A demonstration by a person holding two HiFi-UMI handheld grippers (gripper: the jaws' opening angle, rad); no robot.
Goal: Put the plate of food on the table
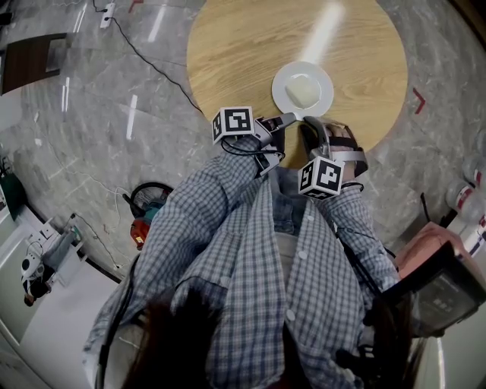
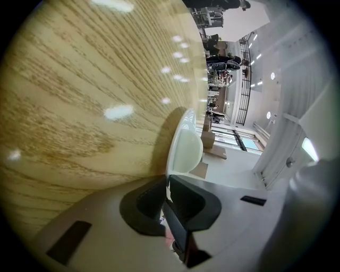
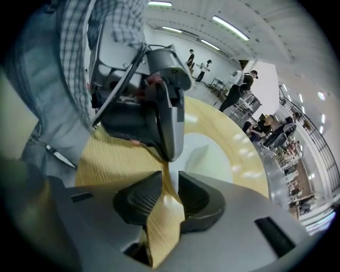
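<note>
A white plate (image 1: 323, 76) with a pale mound of food (image 1: 302, 93) rests on the round wooden table (image 1: 250, 45), near its front edge. My left gripper (image 1: 287, 118) reaches the plate's near rim. In the left gripper view the plate (image 2: 184, 143) shows edge-on against the table (image 2: 79, 95), and its rim runs down into the left gripper (image 2: 166, 186), which is shut on it. My right gripper (image 1: 310, 125) sits just right of the left one. In its own view the right gripper (image 3: 170, 186) is narrowly open over bare wood (image 3: 114, 162), with the plate (image 3: 212, 154) beyond.
A black cable (image 1: 152, 64) runs across the grey floor from a power strip (image 1: 107, 14). A red and black object (image 1: 144, 213) lies on the floor at the left. People (image 3: 234, 90) stand far off in the hall. My checked shirt (image 1: 250, 273) fills the lower middle.
</note>
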